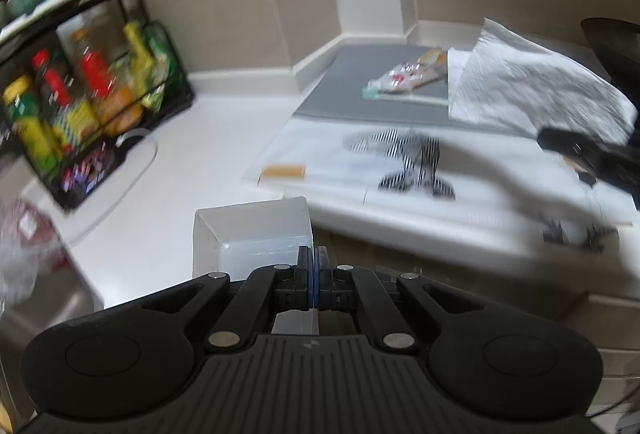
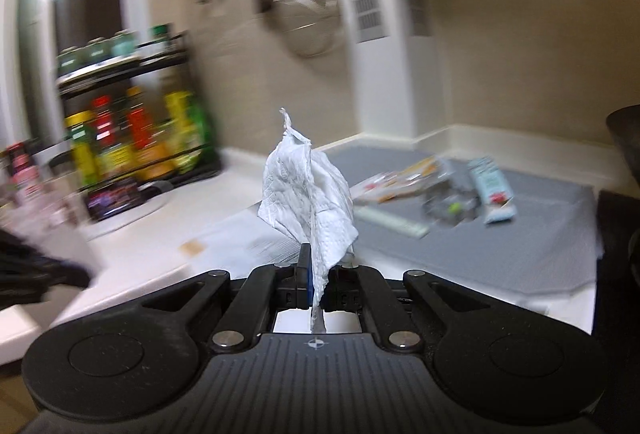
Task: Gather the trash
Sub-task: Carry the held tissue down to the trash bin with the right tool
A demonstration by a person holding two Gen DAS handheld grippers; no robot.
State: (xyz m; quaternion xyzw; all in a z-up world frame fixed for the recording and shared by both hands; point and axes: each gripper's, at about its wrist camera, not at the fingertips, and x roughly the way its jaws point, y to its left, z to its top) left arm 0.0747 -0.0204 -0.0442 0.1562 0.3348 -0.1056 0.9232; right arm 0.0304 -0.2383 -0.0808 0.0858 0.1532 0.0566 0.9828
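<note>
My left gripper (image 1: 314, 260) is shut on the wall of a translucent white plastic container (image 1: 252, 234), held over the front edge of the white counter (image 1: 208, 138). My right gripper (image 2: 320, 268) is shut on a crumpled white paper towel (image 2: 308, 190) that stands up from its jaws; the left wrist view shows the towel (image 1: 536, 86) blurred at the right. On a grey mat (image 2: 540, 234) at the back lie snack wrappers: an orange-and-red one (image 2: 400, 184), a light blue one (image 2: 492, 190) and a crinkled clear one (image 2: 448, 206).
A black rack of bottles and spice jars (image 1: 80, 102) stands at the left against the wall. A printed paper sheet (image 1: 400, 162) lies on the counter before the mat. A metal strainer (image 2: 308, 18) hangs on the wall. A dark pan (image 2: 624, 138) sits at far right.
</note>
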